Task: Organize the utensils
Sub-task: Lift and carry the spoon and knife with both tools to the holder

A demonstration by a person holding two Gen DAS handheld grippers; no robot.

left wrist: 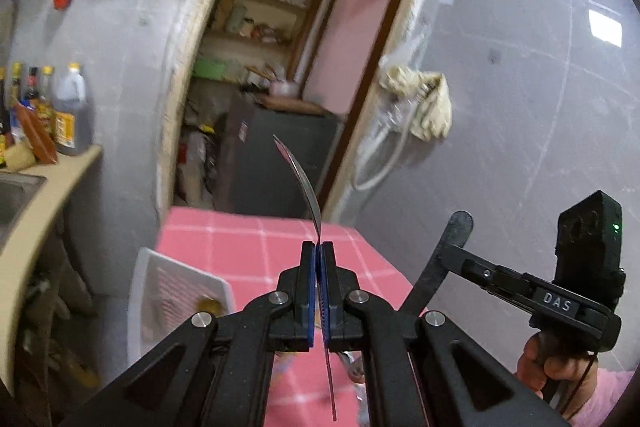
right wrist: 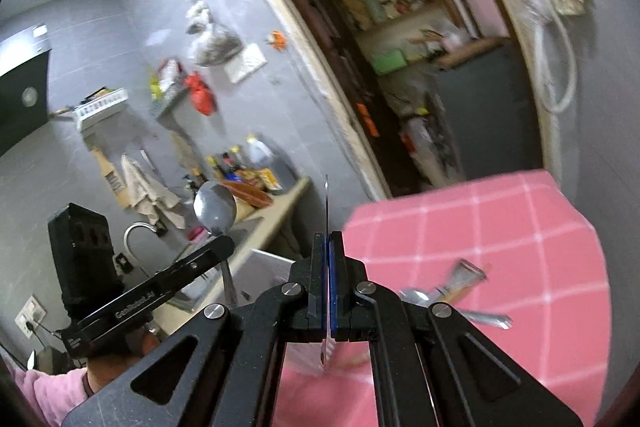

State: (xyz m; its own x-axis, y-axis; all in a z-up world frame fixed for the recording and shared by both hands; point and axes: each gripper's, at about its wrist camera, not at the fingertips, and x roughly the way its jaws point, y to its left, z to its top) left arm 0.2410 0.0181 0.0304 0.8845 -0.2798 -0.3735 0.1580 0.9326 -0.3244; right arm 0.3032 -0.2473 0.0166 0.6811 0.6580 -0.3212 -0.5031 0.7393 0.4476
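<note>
My left gripper [left wrist: 319, 247] is shut on a metal spoon [left wrist: 304, 183], seen edge-on, with its bowl curving up past the pads and its handle hanging below. In the right wrist view the same spoon [right wrist: 215, 207] shows its round bowl above the left gripper [right wrist: 226, 245]. My right gripper [right wrist: 328, 237] is shut on a thin flat metal utensil [right wrist: 327, 199], also edge-on. In the left wrist view that utensil [left wrist: 444, 255] looks like a dark strip in the right gripper [left wrist: 448, 251]. Both grippers are held above the pink checked table [right wrist: 500, 227]. Several loose utensils [right wrist: 448, 291] lie on the cloth.
A white slatted basket [left wrist: 180, 287] stands at the table's left edge, beside a beige counter [left wrist: 60, 187] with sauce bottles [left wrist: 68, 107] and a sink [left wrist: 16, 187]. An open doorway [left wrist: 280, 67] lies behind the table. A cloth [left wrist: 424, 99] and a hose hang on the grey wall.
</note>
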